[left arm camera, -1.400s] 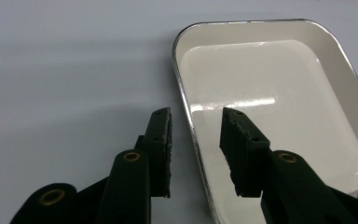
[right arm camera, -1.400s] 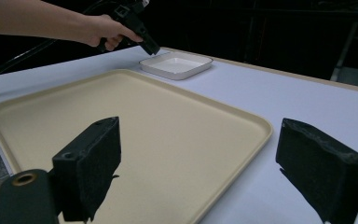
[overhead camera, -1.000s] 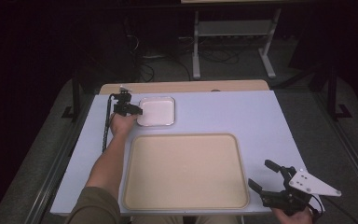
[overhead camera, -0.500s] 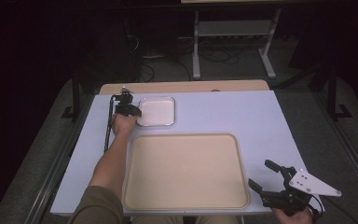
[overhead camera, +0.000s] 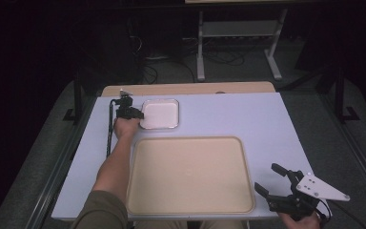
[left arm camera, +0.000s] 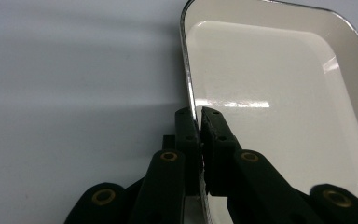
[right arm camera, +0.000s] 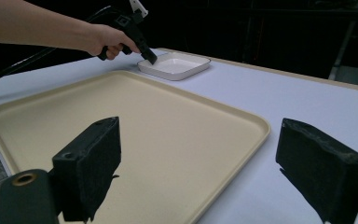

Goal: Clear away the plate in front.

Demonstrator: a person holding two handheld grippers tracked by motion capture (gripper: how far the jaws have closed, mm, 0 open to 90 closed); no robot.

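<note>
The left gripper has just been closing, and its jaws now pinch the rim of the small white dish, one pad inside the wall and one outside. The dish sits flat on the table just beyond the far left corner of the big beige tray. The step in hand looks like securing the grip; the next move probably calls for lifting the dish level and carrying it over the tray's raised lip. The tray is bare, so nothing blocks the way. The right gripper waits off the tray's near right corner with its jaws spread wide, holding nothing.
</note>
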